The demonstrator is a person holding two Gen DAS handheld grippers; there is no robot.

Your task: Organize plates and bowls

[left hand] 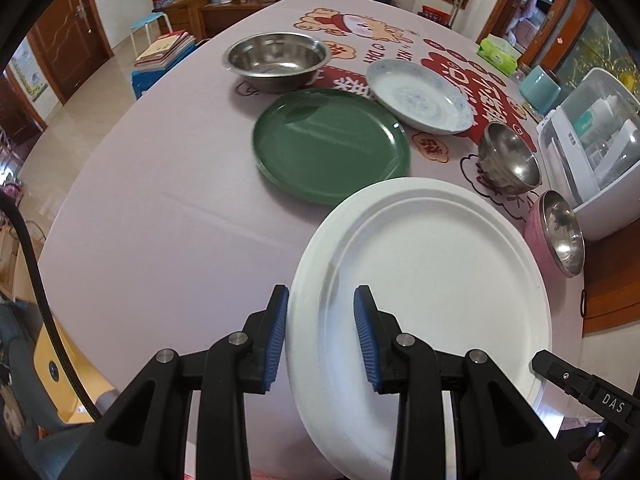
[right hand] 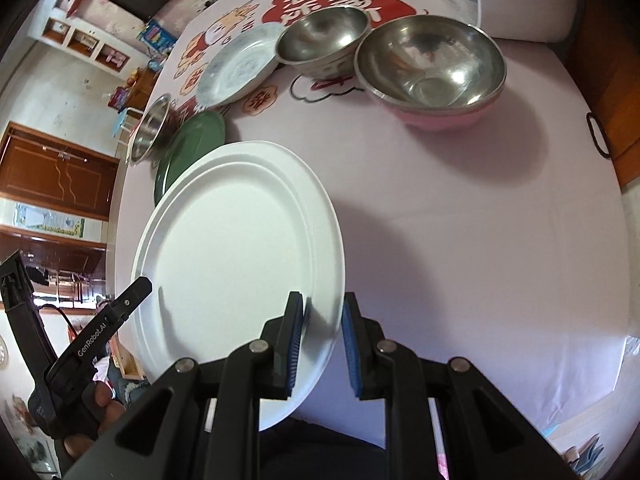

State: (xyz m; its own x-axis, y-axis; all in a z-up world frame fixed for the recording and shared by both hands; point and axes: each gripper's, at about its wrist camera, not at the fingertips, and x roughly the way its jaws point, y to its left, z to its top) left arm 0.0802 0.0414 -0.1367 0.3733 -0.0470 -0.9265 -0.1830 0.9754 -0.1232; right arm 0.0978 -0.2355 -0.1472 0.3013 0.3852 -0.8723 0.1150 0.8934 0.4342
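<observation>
Steel bowl (right hand: pixel 430 60) (pink-sided) (left hand: pixel 558 232) holds nothing.

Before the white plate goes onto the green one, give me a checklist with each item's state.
1. Left tool on the white plate rim: ok.
2. Right tool on the opposite rim: ok.
3. Plate clear of the table: cannot tell.
4. Green plate empty: ok.
5. Nothing standing between white plate and green plate: ok.
6. Patterned plate apart from green plate: cannot tell, rims look close.
</observation>
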